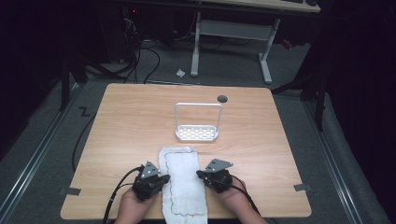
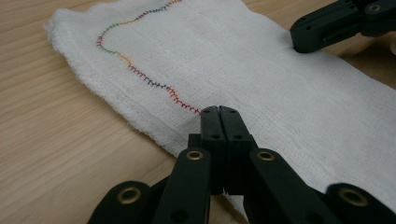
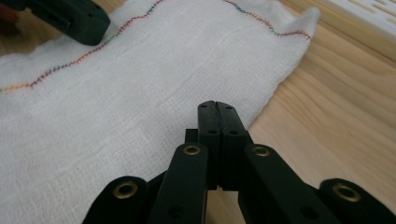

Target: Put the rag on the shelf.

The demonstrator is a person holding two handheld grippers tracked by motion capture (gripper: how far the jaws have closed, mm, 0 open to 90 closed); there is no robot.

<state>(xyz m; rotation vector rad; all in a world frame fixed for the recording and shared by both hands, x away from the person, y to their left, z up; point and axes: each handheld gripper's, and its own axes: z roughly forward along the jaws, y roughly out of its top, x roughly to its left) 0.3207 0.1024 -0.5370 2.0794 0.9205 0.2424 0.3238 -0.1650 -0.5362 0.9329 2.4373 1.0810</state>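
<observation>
On the wooden table [image 1: 126,121], both tools (jaws pressed together) flank a stitched cloth [image 1: 183,182]; overhead reveals a white rack [image 1: 197,133].

I see white wire-handled rack [image 1: 197,132] standing mid-frame, only obstacle ahead. Bare light wooden tabletop [image 1: 126,126] open left and right. White stitched cloth [image 1: 183,184] lies flat between my grippers.
</observation>
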